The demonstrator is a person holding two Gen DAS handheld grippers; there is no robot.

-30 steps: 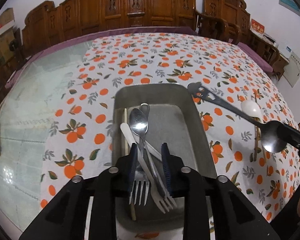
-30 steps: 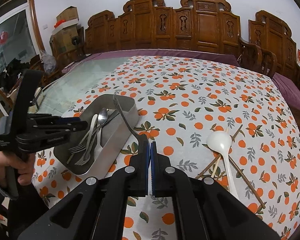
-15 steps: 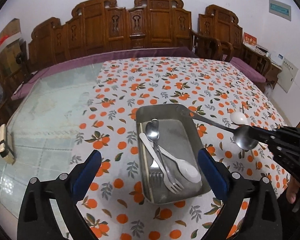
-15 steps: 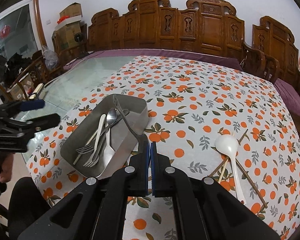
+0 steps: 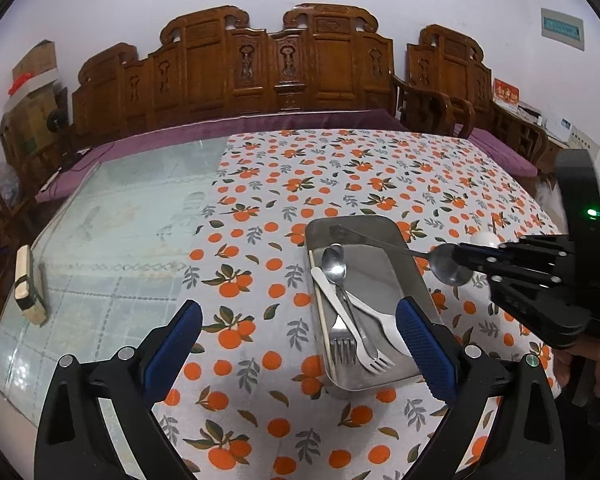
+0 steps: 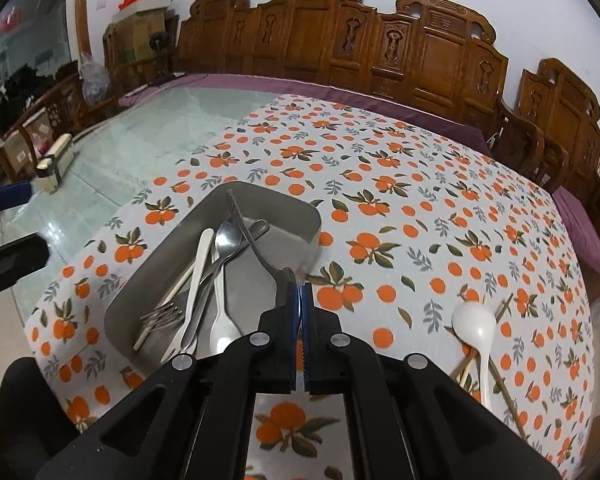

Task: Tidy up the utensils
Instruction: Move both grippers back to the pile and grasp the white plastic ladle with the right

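Right wrist view: right gripper [image 6: 301, 300] clamped on steel spoon [image 6: 260, 248] over metal tray [image 6: 132, 300]; left gripper [image 5: 300, 336] wide apart, empty. Next: lower, release.

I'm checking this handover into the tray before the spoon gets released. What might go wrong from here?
1. The right gripper pinches the metal spoon by its bowel end only, so the long handle could swing or slip.
2. The handle tip hangs near the metal tray's far rim; released there, it may rest on the rim or slide out.
3. Forks and spoons already lie crossed inside, so a drop could jostle them.
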